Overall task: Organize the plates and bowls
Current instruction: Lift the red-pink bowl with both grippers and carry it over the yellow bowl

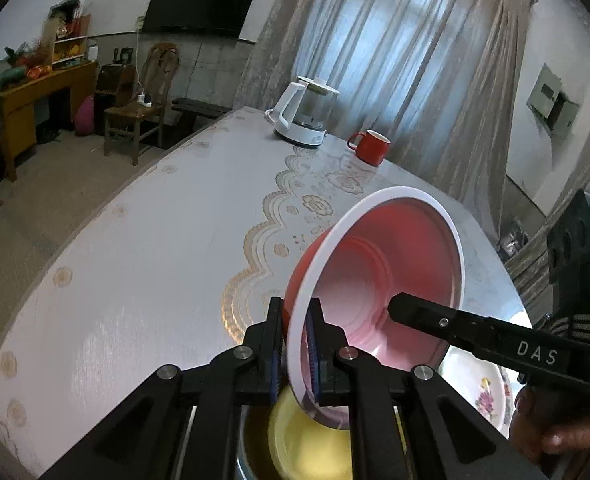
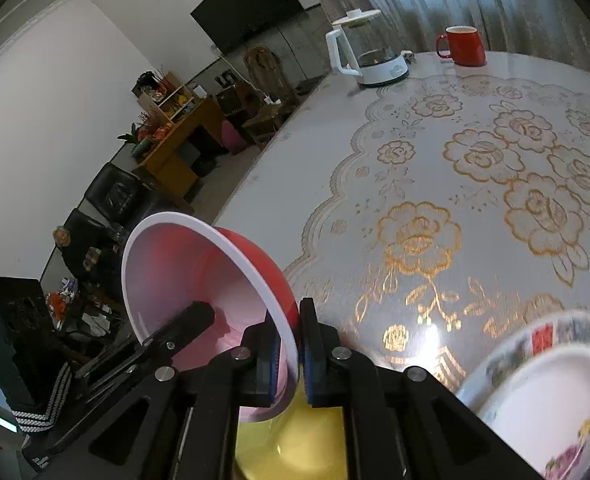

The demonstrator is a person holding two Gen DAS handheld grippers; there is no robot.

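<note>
**Red bowl pinched from both sides above the table**

Taking the red bowl [image 1: 375,276] as my marker and working across from the left. Well off to its left in the left wrist view I see the bare pale stretch of the table [image 1: 135,248], then the gold scalloped pattern of the cloth running up to the bowl's side. My left gripper [image 1: 295,344] is clamped on the bowl's white rim, one blue pad inside and one outside, jaws together on the thin wall. The bowl hangs tilted, its pink inside facing right, clear of the tabletop. Just below it, between my gripper arms, I see a blurred yellow bowl [image 1: 311,448]. From the right, my right gripper reaches into the bowl's mouth; in its own view the right gripper [image 2: 291,346] is closed on the opposite part of the same rim [image 2: 283,320]. So both tools grip one bowl. Lower right of it lies a flowered plate [image 1: 483,396], and in the right wrist view a white patterned bowl [image 2: 551,392] sits further right, near the frame edge. Far beyond the red bowl stand a white kettle [image 1: 301,114] and, right of that, a red mug [image 1: 371,146].
</note>
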